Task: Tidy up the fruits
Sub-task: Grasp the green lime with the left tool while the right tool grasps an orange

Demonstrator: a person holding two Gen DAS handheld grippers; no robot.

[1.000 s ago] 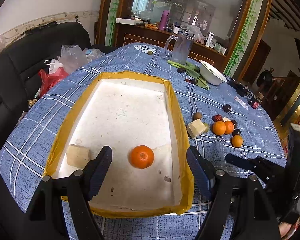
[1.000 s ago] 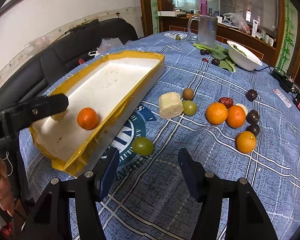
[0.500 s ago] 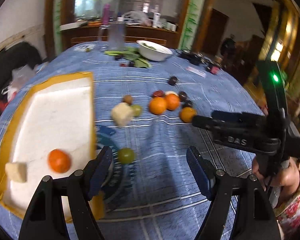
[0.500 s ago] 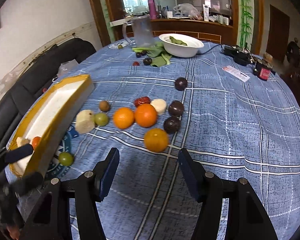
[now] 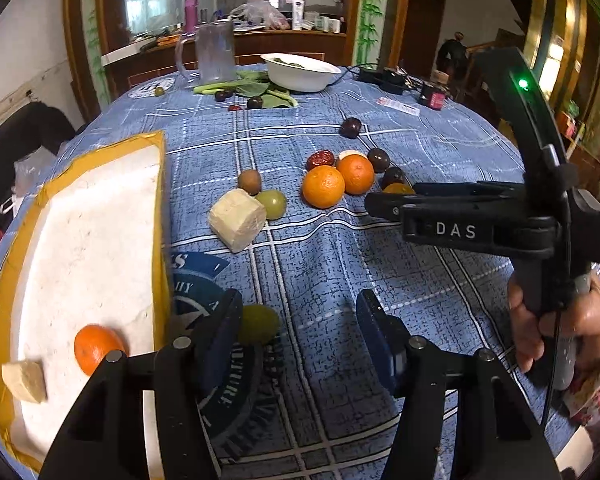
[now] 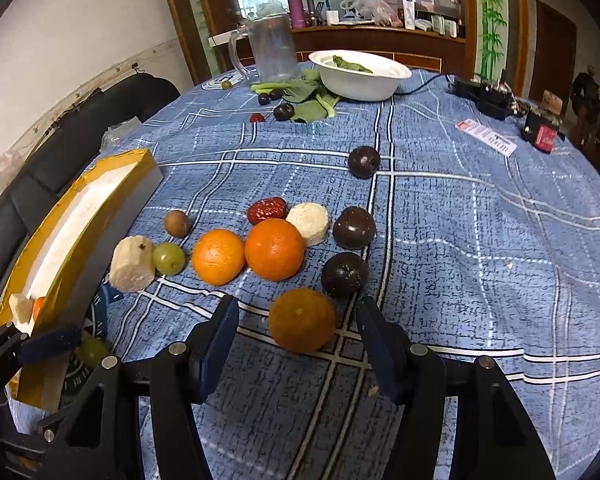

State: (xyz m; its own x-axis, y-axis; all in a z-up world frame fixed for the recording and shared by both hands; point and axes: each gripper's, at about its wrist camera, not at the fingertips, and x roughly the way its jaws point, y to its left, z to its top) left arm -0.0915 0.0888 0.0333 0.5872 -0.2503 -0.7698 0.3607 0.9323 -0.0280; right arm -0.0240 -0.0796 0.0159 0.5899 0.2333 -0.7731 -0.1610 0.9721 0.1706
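Observation:
My left gripper (image 5: 298,334) hangs over the blue cloth just right of the yellow-rimmed foam tray (image 5: 158,200). Its jaws are closing, with a green fruit (image 5: 258,324) between them beside the left finger (image 5: 220,332); the right pad stands clear of it. In the tray lie a small orange (image 5: 96,346) and a pale chunk (image 5: 24,374). My right gripper (image 6: 298,332) is open around an orange (image 6: 302,320), with gaps on both sides. Beyond it sit two more oranges (image 6: 218,256) (image 6: 274,248), dark round fruits (image 6: 354,227), a red date (image 6: 267,210) and pale chunks (image 6: 132,264).
A white bowl (image 6: 360,74), a glass jug (image 6: 272,48) and green leaves (image 6: 304,98) stand at the table's far side, with black devices (image 6: 484,96) at the far right. A black sofa (image 6: 60,168) runs along the left edge. A hand (image 5: 560,328) holds the right gripper.
The left gripper has swung right, off the tray and down over the green fruit, and its jaws have narrowed. The right gripper has moved right from the green fruit to the nearest orange.

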